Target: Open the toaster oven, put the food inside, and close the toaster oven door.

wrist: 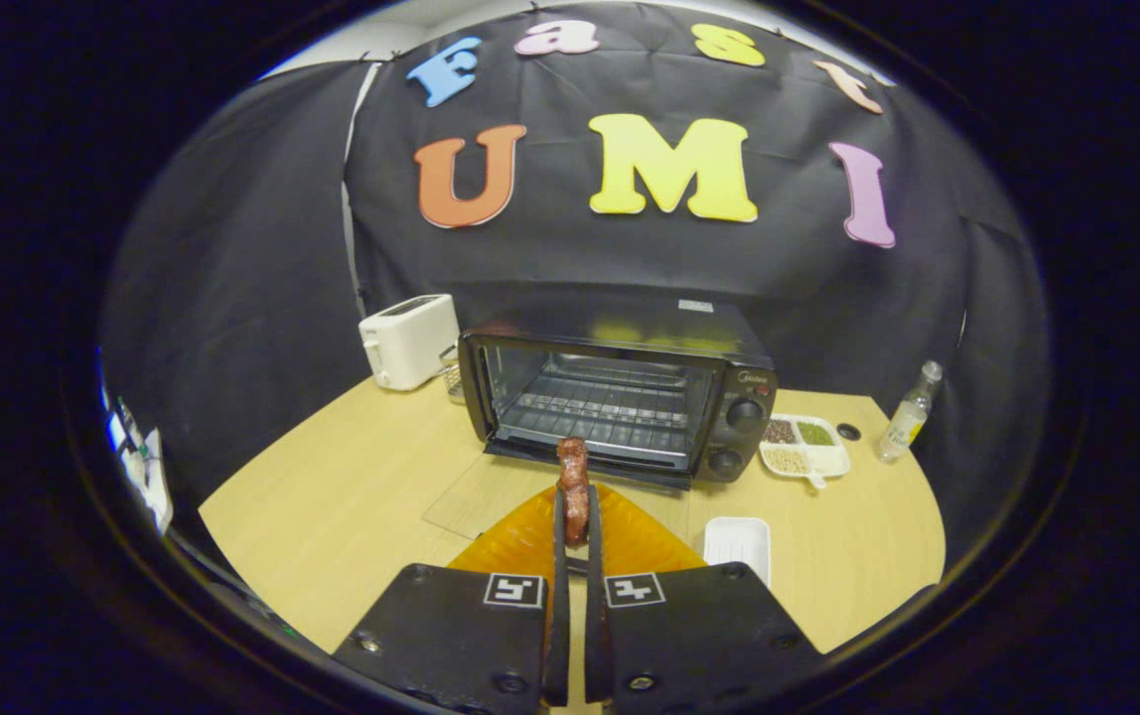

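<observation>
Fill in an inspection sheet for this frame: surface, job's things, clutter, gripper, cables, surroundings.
Surface: light wooden table, bare in front of the oven's left side.
Job's things: toaster oven with its glass door folded down flat and its wire rack bare; a brown piece of food held just ahead of the opening, above an orange plate.
Clutter: white toaster left of the oven; divided dish of grains and clear bottle to its right; small white tray beside the plate.
Gripper: gripper with fingers shut on the food.
Cables: nothing seen.
Surroundings: black cloth wall behind the table.
</observation>
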A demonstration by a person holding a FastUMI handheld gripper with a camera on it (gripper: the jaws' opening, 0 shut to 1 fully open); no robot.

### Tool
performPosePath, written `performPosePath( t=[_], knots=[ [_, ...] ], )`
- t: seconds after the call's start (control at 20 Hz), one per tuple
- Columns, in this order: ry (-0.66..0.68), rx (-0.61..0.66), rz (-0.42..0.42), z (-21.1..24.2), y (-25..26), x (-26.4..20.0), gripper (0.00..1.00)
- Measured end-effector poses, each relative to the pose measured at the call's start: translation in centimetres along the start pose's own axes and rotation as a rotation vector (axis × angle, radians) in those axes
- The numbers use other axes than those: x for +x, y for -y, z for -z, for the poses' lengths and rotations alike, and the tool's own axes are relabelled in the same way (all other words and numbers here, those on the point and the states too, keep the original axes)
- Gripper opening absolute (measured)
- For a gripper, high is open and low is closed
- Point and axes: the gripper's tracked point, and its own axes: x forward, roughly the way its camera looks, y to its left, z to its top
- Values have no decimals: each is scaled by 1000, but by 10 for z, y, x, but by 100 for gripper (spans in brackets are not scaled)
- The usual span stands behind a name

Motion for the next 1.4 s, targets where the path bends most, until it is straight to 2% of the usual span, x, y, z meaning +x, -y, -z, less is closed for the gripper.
performPosePath(
  t=[0.35, 0.55, 0.65, 0.75, 0.9, 1.0, 1.25, 1.35, 1.4],
  knots=[
    [56, 311, -48, -9, 1, 64, 9],
    [65, 601, -134, -22, 5, 115, 9],
    [90, 687, -155, -31, 14, 149, 9],
    [107, 723, -145, -35, 24, 175, 9],
    [133, 760, -203, -45, 15, 208, 9],
    [137, 757, -212, -44, 12, 217, 9],
    [155, 642, -127, -45, 23, 229, 12],
    [136, 574, -49, -41, 32, 230, 15],
    [123, 539, 14, -37, 43, 230, 20]
  ],
)
